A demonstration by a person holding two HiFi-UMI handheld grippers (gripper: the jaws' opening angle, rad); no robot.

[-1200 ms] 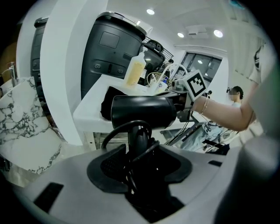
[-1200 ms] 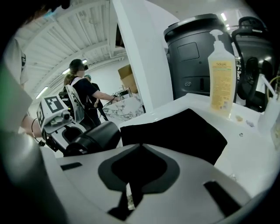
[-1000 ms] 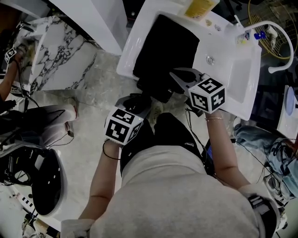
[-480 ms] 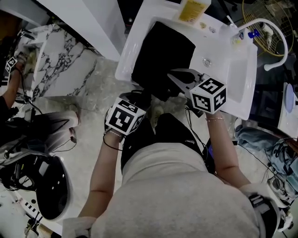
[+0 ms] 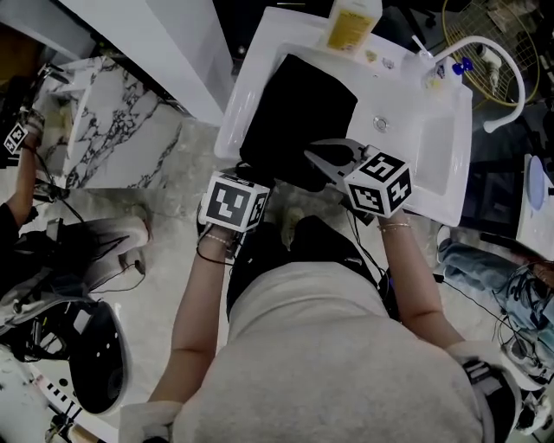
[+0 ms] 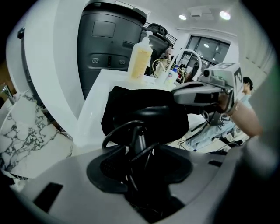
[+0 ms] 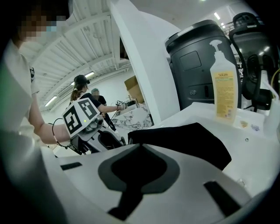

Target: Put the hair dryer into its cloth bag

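Observation:
The black cloth bag point(image 5: 299, 108) lies flat on the white sink counter point(image 5: 433, 147), its near edge drooping over the front rim. My right gripper point(image 5: 312, 153) comes in from the right and is shut, its tips on the bag's near edge point(image 7: 188, 138). My left gripper point(image 6: 140, 146) is shut on the black hair dryer point(image 6: 151, 116), whose cord point(image 6: 114, 131) loops between the jaws. It hangs just below and left of the bag's edge, under its marker cube point(image 5: 232, 203). In the head view the cube hides most of the dryer.
A yellow soap bottle point(image 5: 351, 26) and a curved white faucet point(image 5: 511, 78) stand at the sink's far side. A marble-patterned counter point(image 5: 112, 112) is on the left, where another person point(image 7: 81, 94) works. Cables and a dark round seat point(image 5: 86, 346) cover the floor.
My left gripper has carried the hair dryer up the picture, closer to the sink's front rim and the bag's hanging edge. The right gripper has stayed on the bag.

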